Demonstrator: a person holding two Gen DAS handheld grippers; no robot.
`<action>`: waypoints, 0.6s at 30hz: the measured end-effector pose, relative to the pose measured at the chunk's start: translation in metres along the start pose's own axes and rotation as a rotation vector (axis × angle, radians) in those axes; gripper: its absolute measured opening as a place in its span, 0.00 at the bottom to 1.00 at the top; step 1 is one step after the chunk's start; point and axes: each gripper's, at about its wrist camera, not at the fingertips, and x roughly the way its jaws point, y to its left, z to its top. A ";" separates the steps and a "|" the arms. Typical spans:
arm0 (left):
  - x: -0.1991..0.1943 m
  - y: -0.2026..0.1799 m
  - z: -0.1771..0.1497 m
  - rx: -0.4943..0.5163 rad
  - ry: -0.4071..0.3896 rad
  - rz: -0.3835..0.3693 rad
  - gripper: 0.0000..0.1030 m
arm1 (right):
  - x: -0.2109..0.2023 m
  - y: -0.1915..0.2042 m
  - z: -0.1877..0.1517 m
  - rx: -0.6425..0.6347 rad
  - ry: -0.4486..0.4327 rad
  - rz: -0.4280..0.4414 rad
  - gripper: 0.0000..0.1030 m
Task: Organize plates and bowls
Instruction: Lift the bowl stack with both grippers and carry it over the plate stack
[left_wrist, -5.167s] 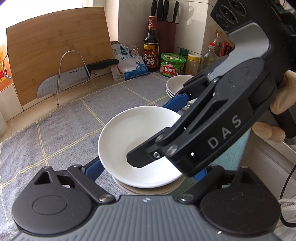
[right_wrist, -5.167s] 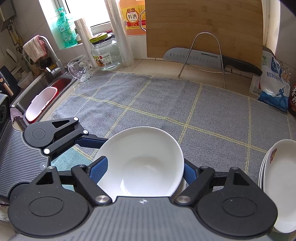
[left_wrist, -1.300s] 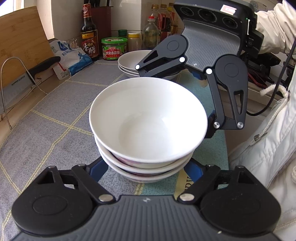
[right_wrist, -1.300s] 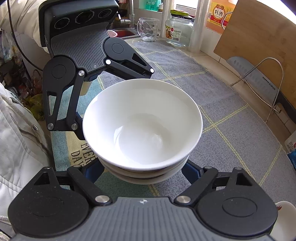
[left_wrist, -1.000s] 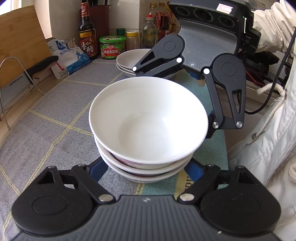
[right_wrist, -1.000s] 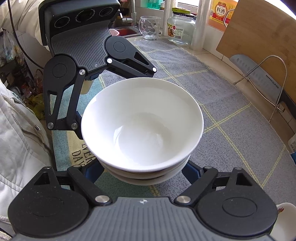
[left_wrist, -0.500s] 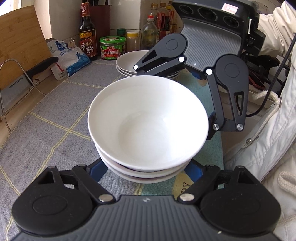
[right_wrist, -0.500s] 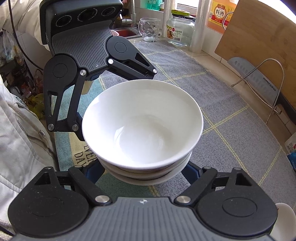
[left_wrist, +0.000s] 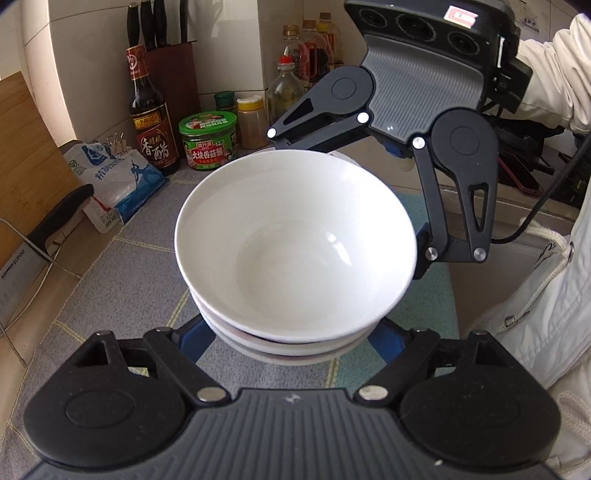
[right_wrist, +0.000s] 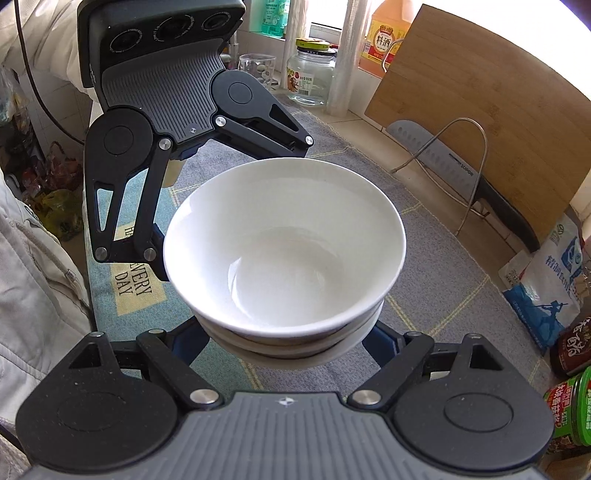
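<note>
Between both grippers' fingers, bowl stack (left_wrist: 295, 254) clamped, L gripper (left_wrist: 291, 343) & R gripper (right_wrist: 291, 341) opposite, plates (left_wrist: 345, 157) behind, sauce jar (left_wrist: 208, 140) near.

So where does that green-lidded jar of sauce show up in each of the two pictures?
Left wrist view: the green-lidded jar stands upper left of centre, at the back of the counter beside the dark vinegar bottle.
Right wrist view: the green-lidded jar sits at the bottom right edge, partly cut off.
Shared landmark: the stack of white bowls, central in both.
</note>
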 end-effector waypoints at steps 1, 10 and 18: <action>0.006 0.000 0.008 0.010 -0.002 -0.003 0.85 | -0.004 -0.005 -0.005 0.003 0.000 -0.011 0.89; 0.059 0.001 0.063 0.085 -0.031 -0.035 0.85 | -0.037 -0.049 -0.053 0.058 0.007 -0.089 0.89; 0.104 0.007 0.090 0.122 -0.035 -0.063 0.85 | -0.043 -0.085 -0.084 0.115 0.031 -0.132 0.89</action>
